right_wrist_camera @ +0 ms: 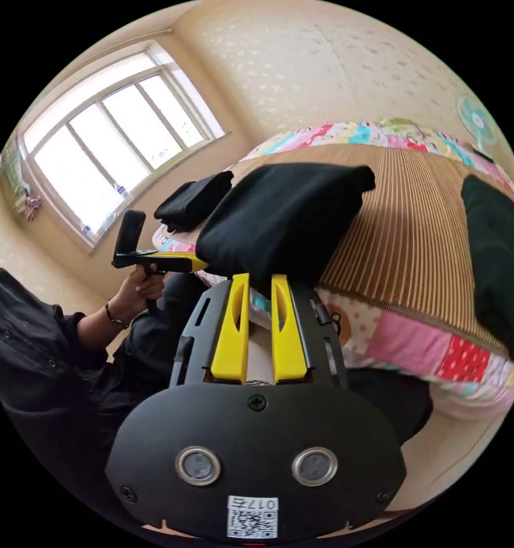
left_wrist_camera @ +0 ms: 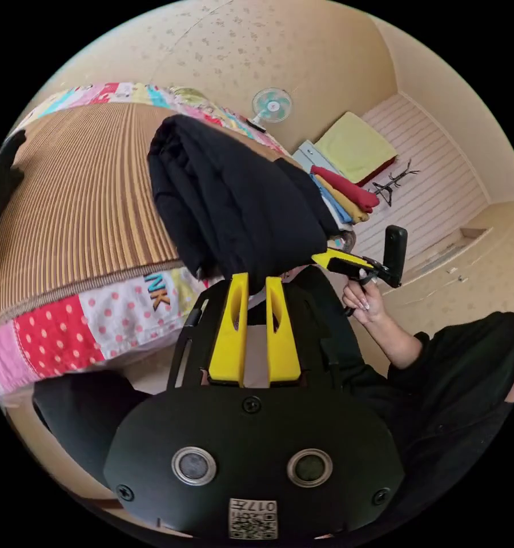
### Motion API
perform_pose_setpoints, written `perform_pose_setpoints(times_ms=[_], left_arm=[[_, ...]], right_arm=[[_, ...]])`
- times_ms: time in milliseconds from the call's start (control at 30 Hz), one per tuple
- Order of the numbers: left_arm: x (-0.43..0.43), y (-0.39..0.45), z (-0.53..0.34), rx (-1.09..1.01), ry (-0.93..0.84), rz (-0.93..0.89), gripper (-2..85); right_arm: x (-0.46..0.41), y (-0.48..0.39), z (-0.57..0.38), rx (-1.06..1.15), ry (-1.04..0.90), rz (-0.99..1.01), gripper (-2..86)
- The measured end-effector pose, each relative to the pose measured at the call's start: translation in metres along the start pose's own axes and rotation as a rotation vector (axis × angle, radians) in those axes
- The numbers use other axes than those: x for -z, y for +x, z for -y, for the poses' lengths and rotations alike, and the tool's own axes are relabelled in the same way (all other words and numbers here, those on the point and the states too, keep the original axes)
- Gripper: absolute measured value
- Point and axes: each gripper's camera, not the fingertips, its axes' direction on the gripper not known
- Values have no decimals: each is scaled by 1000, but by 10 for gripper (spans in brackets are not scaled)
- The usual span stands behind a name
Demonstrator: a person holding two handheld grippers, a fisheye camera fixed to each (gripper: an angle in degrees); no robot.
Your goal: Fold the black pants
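In the left gripper view, the left gripper (left_wrist_camera: 256,278) sits nearest, its two yellow jaws drawn close with the lower edge of the folded black pants (left_wrist_camera: 234,205) pinched between their tips. The pants form a thick bundle held up in front of the bed, just over the edge of the patchwork quilt (left_wrist_camera: 97,325) and the brown striped mat (left_wrist_camera: 80,200) that lies on it. Just beside the bundle's other side, the right gripper (left_wrist_camera: 325,258) reaches in from a hand (left_wrist_camera: 362,297), its yellow jaw tip touching the cloth. Beyond lie a stack of folded clothes (left_wrist_camera: 345,194), a yellow-green towel (left_wrist_camera: 354,145) and a small fan (left_wrist_camera: 272,105) against the wall. In the right gripper view, the right gripper (right_wrist_camera: 259,281) is closest, jaws nearly together and clamped on the lower edge of the same black pants (right_wrist_camera: 285,220), which hang as a broad folded block above the quilt's border (right_wrist_camera: 405,337). To one side the left gripper (right_wrist_camera: 191,262) meets the bundle, held by the other hand (right_wrist_camera: 137,288). Farther back a second folded dark garment (right_wrist_camera: 194,200) rests on the bed's far corner, another dark piece (right_wrist_camera: 497,268) lies on the mat (right_wrist_camera: 417,228), and a bright window (right_wrist_camera: 108,137) fills the wall behind.
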Motion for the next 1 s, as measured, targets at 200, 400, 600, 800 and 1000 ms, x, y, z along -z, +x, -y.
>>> perform_pose_setpoints(times_ms=[200, 400, 600, 800, 1000], left_arm=[[72, -37, -2, 93, 217, -166, 109], [123, -96, 60, 142, 277, -211, 195], [111, -145, 119, 212, 87, -212, 194], [127, -181, 120, 327, 95, -339, 122], [121, -231, 105, 490, 61, -646, 62]], right_arm=[[30, 37, -19, -181, 170, 178, 84], [39, 77, -19, -291, 191, 375, 125], [60, 92, -18, -325, 177, 388, 142], [61, 92, -19, -431, 66, 450, 179], [10, 115, 13, -437, -60, 568, 255]])
